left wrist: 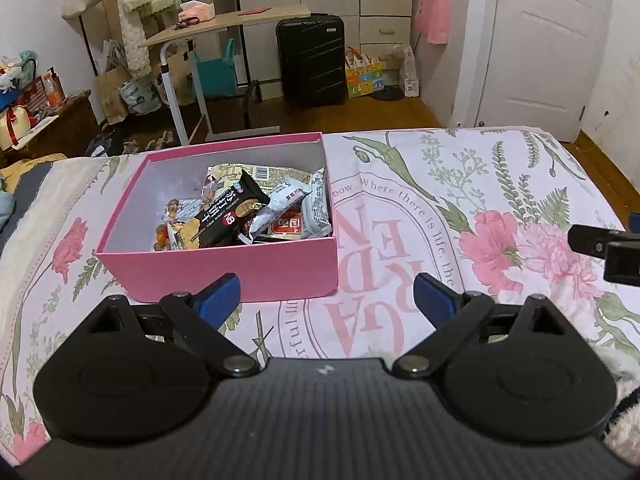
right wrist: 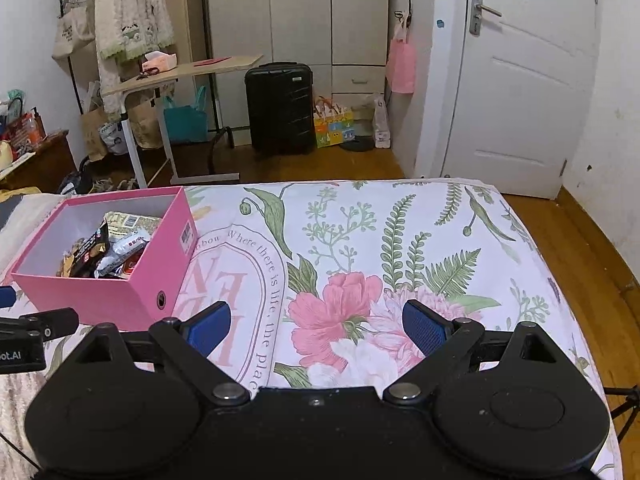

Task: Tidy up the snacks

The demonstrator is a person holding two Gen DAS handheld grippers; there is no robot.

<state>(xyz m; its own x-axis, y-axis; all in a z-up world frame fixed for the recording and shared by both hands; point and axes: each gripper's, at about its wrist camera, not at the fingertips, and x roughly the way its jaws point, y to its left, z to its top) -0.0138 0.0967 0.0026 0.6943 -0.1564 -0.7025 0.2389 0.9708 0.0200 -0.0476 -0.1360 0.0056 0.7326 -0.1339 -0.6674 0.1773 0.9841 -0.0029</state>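
The snacks are all sitting in a loose heap inside the pink box, piled toward its right wall, with the black biscuit pack lying slantwise on top and the silver wrappers just beside it at about three o'clock. The box's left half shows bare grey floor, and no packet lies out on the bedspread in either view. So they already lie gathered in the box; that fits a job wrapped up just as well as a heap waiting to be sorted inside the box, and these views won't settle which. The box stands on the bed at eleven o'clock from your left tongs, which hang spread wide and empty, just short of its near wall. Your right tongs are likewise spread and empty over the pink flower print, with the box off at ten o'clock and well apart. If you do go back in, come down from above on the top packet, not through the wall. Pinch a crimped end lightly, since the foil looks slippery. Keep your two tongs from crossing; the left one sits nearer the box.
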